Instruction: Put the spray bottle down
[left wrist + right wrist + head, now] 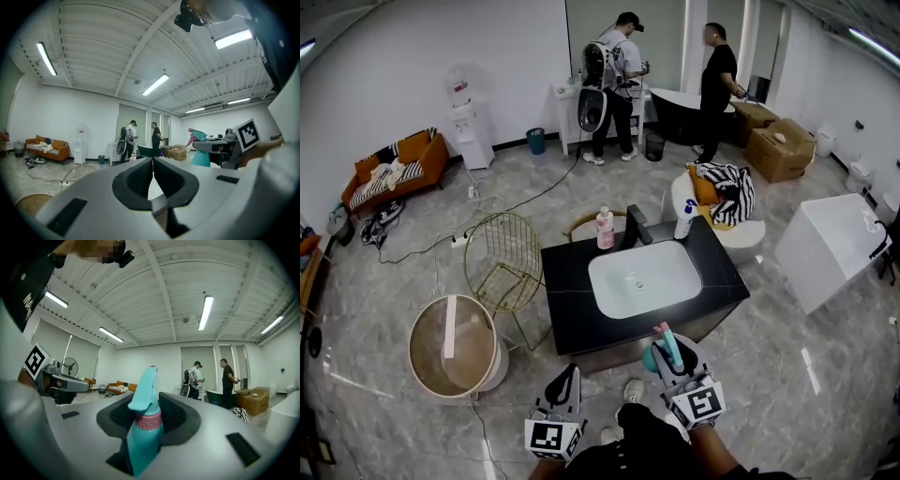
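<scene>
Holding the teal spray bottle in the right gripper, so not set down yet. Gripped on the body just below the pink collar, both pads tight against it, trigger head poking up past the jaws. Sitting at roughly 6 o'clock from the white sink, right by the near edge of the black tabletop, up in the air rather than resting on anything.

Nothing in the left gripper: closed up, pads together at the tips with only a thin slit behind them. Parked at about 7 o'clock from the sink, just beside the right one.

Up on the tabletop: black faucet at 12 o'clock of the sink, pink pump bottle at 11, white bottle at 1.

Off the tabletop at 9 o'clock, a gold wire chair. At 8 o'clock, a round tub with a white strip inside.

Way back at 12 o'clock, 2 people standing near a dark bathtub, plus cardboard boxes at 1 o'clock and an orange sofa at 10.
</scene>
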`<control>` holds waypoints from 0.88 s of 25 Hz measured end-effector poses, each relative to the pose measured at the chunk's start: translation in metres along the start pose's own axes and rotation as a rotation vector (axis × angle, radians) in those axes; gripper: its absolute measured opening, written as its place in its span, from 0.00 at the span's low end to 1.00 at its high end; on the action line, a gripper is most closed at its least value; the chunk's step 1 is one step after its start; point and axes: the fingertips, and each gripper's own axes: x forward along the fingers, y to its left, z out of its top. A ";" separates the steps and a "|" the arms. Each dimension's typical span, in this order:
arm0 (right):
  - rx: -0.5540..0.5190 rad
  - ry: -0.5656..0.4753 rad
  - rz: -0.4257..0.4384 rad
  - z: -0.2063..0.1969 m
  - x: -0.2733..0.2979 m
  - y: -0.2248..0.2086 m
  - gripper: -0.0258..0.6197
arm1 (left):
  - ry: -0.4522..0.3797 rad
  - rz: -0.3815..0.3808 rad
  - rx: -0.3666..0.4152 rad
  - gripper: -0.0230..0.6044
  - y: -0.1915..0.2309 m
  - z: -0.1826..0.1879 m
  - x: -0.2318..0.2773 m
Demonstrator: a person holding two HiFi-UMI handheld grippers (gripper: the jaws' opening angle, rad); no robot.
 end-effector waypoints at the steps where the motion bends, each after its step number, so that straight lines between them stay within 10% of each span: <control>1: 0.004 -0.004 0.006 0.000 0.008 -0.001 0.23 | 0.004 0.007 -0.001 0.06 0.006 -0.001 0.005; 22: -0.009 -0.101 0.167 0.018 0.201 -0.076 0.23 | 0.000 0.113 0.016 0.06 0.088 0.026 0.168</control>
